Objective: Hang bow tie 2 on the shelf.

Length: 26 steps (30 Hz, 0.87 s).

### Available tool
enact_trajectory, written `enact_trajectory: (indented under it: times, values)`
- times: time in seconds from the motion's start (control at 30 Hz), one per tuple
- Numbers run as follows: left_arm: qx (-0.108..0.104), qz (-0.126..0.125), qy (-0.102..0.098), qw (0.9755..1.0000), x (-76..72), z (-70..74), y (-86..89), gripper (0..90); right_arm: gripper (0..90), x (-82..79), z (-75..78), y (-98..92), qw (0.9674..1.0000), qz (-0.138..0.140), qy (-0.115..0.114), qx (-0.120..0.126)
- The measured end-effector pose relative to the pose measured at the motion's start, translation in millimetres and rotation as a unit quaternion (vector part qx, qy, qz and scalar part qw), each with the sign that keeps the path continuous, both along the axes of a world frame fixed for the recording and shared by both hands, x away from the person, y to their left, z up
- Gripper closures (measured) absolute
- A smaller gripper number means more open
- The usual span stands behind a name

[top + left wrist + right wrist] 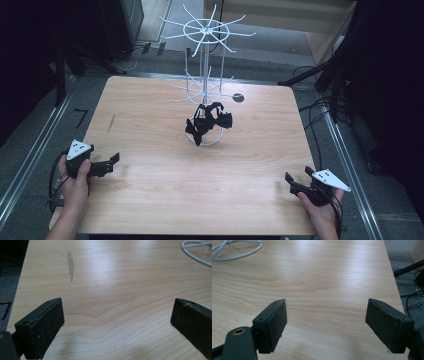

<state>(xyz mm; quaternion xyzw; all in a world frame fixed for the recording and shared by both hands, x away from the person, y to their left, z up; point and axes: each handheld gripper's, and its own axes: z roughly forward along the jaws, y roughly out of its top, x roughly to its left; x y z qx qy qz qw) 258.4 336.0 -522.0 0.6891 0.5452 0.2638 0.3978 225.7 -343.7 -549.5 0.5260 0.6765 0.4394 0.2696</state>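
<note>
Nothing is picked up yet: the left gripper [111, 163] at 8 o'clock and right gripper [298, 180] at 4 o'clock rest with jaws spread wide and empty, so next one must reach the black bow ties [207, 122] hanging low on the white wire rack [205, 31] at the table's [165, 185] middle.

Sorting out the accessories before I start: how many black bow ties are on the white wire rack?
2, as far as I can tell: one bow tie hangs right of the rack's pole, another lower left near the base ring. They overlap, so more may be hidden.
</note>
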Motion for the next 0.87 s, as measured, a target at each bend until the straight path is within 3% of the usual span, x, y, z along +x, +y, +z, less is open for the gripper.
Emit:
enact_trajectory:
  times: [0.17, 0.3, 0.37, 0.5, 0.87]
  values:
    - [0.001, 0.001, -0.001, 1.0000, -0.1, -0.1, -0.7, 0.0, 19.5, -3.5, -0.1, -4.0, 0.9999, -0.004, -0.006, 0.014]
    - [0.002, -0.001, 0.001, 1.0000, 0.3, -0.1, -0.5, 0.0, 19.8, -1.9, -0.1, 0.3, 0.9999, 0.004, 0.003, -0.010]
    - [0.003, 0.000, 0.002, 1.0000, 0.5, -0.1, -0.8, 0.0, 19.7, -2.0, -0.1, 0.6, 0.9999, 0.005, 0.004, -0.010]
    - [0.005, -0.001, 0.000, 1.0000, 0.4, -0.1, -1.3, 0.0, 19.8, -1.0, -0.5, -4.7, 0.9999, 0.001, 0.006, 0.016]
    - [0.004, -0.001, 0.003, 1.0000, 1.3, -0.1, -1.1, 0.0, 20.1, -0.8, -0.5, -5.4, 0.9998, 0.001, 0.008, 0.018]
